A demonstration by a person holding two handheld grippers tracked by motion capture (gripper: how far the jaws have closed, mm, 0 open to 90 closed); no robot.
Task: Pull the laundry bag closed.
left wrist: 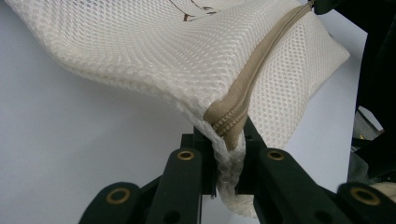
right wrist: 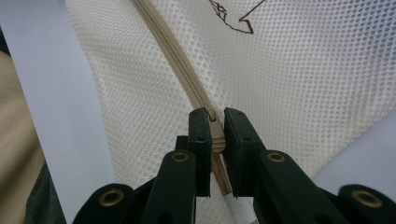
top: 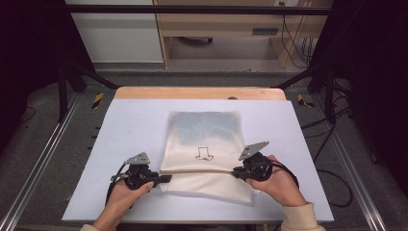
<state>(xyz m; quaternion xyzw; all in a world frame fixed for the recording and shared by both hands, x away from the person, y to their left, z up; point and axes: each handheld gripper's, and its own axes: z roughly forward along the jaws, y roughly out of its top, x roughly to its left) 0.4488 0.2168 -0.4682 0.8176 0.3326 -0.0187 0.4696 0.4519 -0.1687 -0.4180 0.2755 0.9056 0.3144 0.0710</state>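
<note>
left gripper [top: 166, 178] pinches the zipper [left wrist: 261, 65] end at the mesh bag [top: 204, 144] edge, right gripper [top: 235, 172] pinches the zipper's opposite end, bag lying on the table [top: 120, 125] between both.

A white table [top: 130, 120] with a wooden strip along its far edge carries one cream mesh zip bag [top: 204, 139]. The bag lies flat between the two sets of fingertips, its tan zipper [left wrist: 261, 56] running from one to the other.
</note>
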